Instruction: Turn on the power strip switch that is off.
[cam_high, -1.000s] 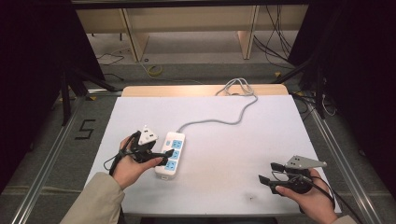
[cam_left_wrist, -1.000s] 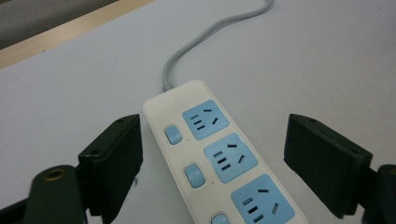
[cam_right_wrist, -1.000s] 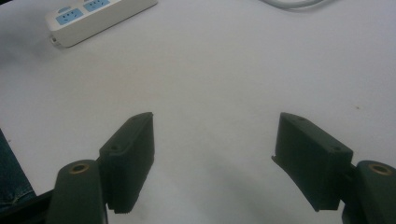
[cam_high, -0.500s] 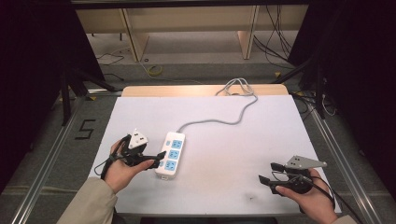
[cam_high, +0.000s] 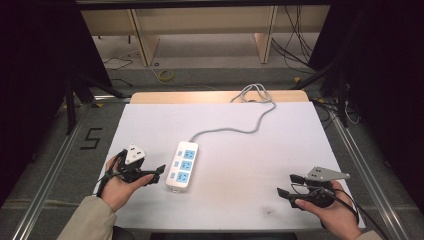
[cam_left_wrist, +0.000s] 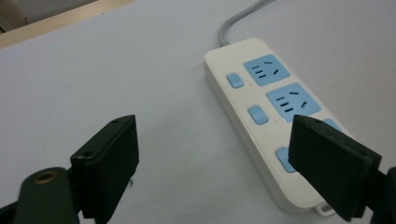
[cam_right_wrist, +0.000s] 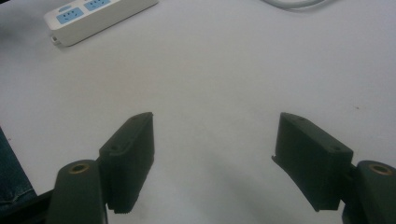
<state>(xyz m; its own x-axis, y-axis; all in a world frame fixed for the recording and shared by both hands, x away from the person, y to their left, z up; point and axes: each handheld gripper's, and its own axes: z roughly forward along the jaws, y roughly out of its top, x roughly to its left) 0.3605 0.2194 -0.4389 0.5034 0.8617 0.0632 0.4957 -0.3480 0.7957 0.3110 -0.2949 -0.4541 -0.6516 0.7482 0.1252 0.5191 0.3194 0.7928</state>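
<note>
A white power strip with blue sockets lies left of centre on the white table, its grey cable running to the far edge. My left gripper is open just left of the strip's near end, apart from it. In the left gripper view the strip lies ahead to the right, partly behind the right jaw of that gripper. My right gripper is open near the front right corner, over bare table. The right gripper view has its gripper open, with the strip far off at upper left.
The cable's slack is looped at the wooden far edge. Metal rails run along both sides of the table. A floor mark shaped like a 5 sits to the left, and wooden shelving stands beyond.
My left gripper has drawn back to the left and slightly toward the person, away from the power strip. The right gripper and the strip have not moved.
</note>
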